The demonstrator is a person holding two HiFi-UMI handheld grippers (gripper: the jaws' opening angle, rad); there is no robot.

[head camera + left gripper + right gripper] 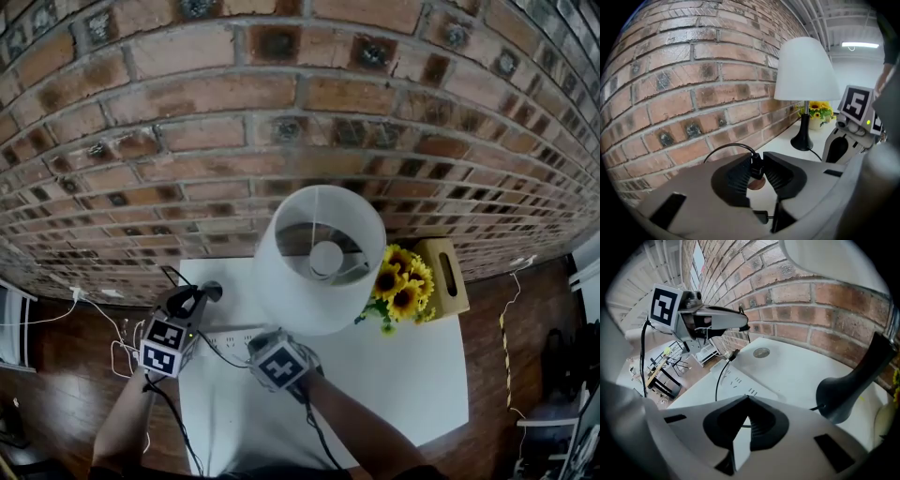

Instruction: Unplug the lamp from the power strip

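Observation:
The lamp's white shade [319, 258] stands over the white table [403, 375]; its black base [848, 390] is at the right of the right gripper view. My left gripper [756, 169] is shut on a small black plug [755, 165] whose black cable [726, 147] loops away toward the brick wall. The plug is held in the air, clear of the white power strip [740, 380]. My right gripper [747, 401] is shut with nothing between its pads, low over the strip's near end. In the head view the left gripper [208, 292] is left of the shade and the right gripper [262, 339] is over the power strip [230, 336].
A brick wall [281, 112] runs close behind the table. Sunflowers [403, 286] and a wooden box [448, 277] stand right of the lamp. A brown round disc [761, 352] sits in the tabletop near the wall. Loose white cords [103, 319] lie on the wood floor at the left.

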